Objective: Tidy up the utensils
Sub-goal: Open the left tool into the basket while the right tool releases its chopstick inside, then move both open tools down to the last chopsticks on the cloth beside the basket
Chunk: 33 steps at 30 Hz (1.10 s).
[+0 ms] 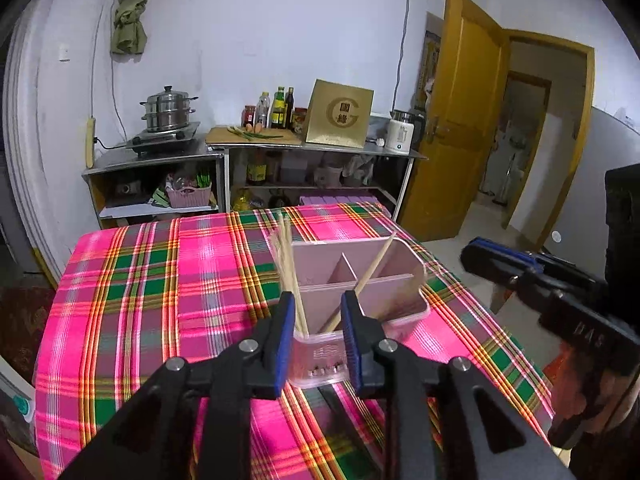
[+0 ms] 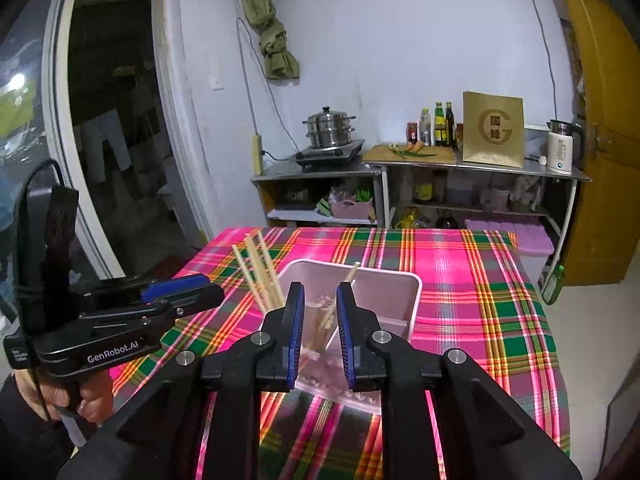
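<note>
A pink divided utensil holder (image 1: 396,280) stands on the plaid tablecloth (image 1: 160,280). Several wooden chopsticks (image 1: 286,256) stand bunched in its near-left compartment, and a single chopstick (image 1: 376,266) leans across the middle. My left gripper (image 1: 316,316) is open, its blue-padded fingers either side of the holder's near corner, holding nothing. My right gripper (image 2: 319,312) is open and empty just in front of the holder (image 2: 384,292), with the chopstick bunch (image 2: 260,272) to its left. Each gripper shows in the other's view: right gripper (image 1: 532,280), left gripper (image 2: 160,296).
Steel shelving (image 1: 256,152) stands behind the table with a steamer pot (image 1: 168,110), bottles (image 1: 276,110), a cutting board, a gold box (image 1: 340,114) and a white kettle (image 1: 400,134). A yellow door (image 1: 452,120) stands open at the right. The table edge drops off to the right.
</note>
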Tool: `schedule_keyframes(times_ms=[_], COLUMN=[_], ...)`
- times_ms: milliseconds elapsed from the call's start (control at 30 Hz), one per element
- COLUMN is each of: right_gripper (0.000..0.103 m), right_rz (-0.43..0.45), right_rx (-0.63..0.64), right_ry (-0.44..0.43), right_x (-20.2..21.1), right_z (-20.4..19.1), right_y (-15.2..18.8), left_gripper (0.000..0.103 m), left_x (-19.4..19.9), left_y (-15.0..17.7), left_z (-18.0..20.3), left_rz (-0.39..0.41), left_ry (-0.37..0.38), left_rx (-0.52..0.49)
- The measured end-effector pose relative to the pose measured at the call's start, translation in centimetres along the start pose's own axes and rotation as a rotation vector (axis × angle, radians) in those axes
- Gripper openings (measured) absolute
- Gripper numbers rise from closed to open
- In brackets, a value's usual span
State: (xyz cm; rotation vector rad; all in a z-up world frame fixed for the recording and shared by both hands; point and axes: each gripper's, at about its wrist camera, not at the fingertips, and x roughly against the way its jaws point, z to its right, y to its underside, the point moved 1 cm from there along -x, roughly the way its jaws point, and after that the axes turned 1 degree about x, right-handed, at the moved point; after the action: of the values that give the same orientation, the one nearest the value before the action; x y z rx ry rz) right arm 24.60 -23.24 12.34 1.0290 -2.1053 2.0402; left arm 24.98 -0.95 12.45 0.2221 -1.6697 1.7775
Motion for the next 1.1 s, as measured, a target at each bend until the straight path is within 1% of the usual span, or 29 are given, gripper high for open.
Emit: schedule_keyframes(times_ms=[267, 567, 833, 1100], right_gripper=[0.017, 0.017, 0.017, 0.017], right_rz=[0.029, 0.035, 0.012, -0.019], right_rx=[0.006, -0.006, -0.007, -0.026], right_ry=[-0.01, -0.026, -0.014, -0.02], right_x=[4.2, 7.5, 8.2, 8.0], right_z=[-0.7, -1.1, -1.4, -1.1], right_y=[2.3, 5.9, 9.0, 10.9], left_gripper=[0.025, 0.025, 0.025, 0.025], left_x=[4.0, 6.4, 7.6, 7.6], left_y=[3.1, 8.3, 12.4, 14.7], left_z=[-0.3, -0.9, -1.1, -2.2], left_rz=[0.032, 0.014, -0.008, -0.041], left_ry=[-0.019, -0.051, -0.068, -0.091], left_rx=[0.028, 0.043, 0.045, 0.058])
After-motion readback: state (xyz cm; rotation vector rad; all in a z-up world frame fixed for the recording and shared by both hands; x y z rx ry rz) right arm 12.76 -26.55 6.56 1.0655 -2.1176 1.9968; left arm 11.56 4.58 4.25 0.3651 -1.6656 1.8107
